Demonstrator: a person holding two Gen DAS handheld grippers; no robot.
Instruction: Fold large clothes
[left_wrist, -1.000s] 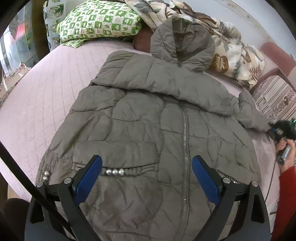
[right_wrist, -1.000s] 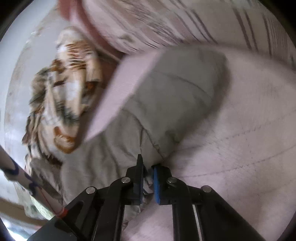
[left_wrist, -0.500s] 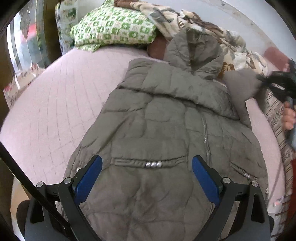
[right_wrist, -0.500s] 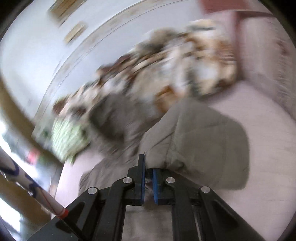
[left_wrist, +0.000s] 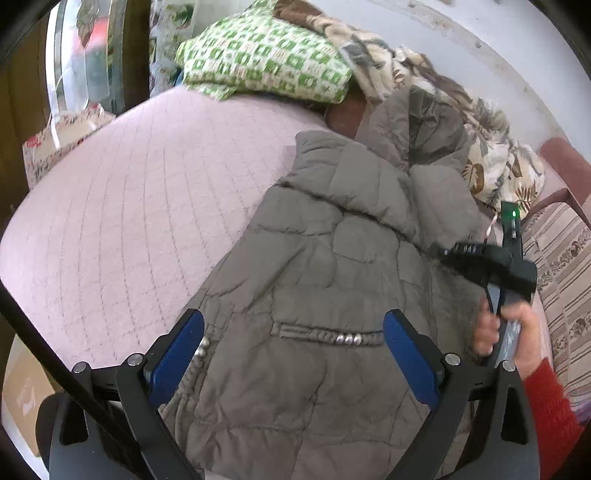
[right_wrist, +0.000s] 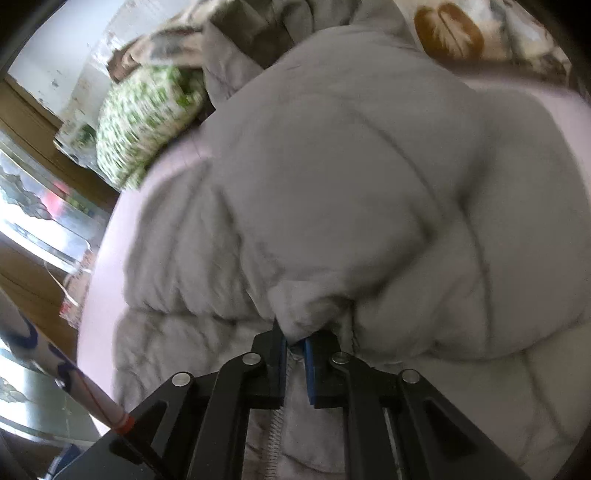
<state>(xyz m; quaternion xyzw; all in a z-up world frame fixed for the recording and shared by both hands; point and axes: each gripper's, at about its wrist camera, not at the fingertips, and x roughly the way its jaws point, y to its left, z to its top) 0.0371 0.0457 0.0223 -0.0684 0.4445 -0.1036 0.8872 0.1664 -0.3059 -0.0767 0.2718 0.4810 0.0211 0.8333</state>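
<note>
Green checked pillow (left_wrist: 266, 62) and leaf-print blanket (left_wrist: 491, 162) piled beyond the jacket's hood; striped cushion (left_wrist: 561, 266) beside its sleeve side. Quilted grey-brown jacket (left_wrist: 314, 288) spread front-up on pink bedcover (left_wrist: 140, 206). Left gripper (left_wrist: 293, 354) spread wide above the hem. Right gripper (right_wrist: 294, 354) pinched on sleeve (right_wrist: 369, 184), folded over the jacket's front.

Clearance: open on the left of the bed, blocked at head and right.
Bare pink quilted bedspread (left_wrist: 122, 206) beside the grey-brown padded hooded jacket (left_wrist: 314, 295) gives free passage. Green-and-white patterned pillow (left_wrist: 266, 62) and leaf-print crumpled blanket (left_wrist: 495, 166) crowd the head end; striped cushion (left_wrist: 561, 266) bounds the right, where the right gripper (left_wrist: 448, 253) sits over the jacket.
</note>
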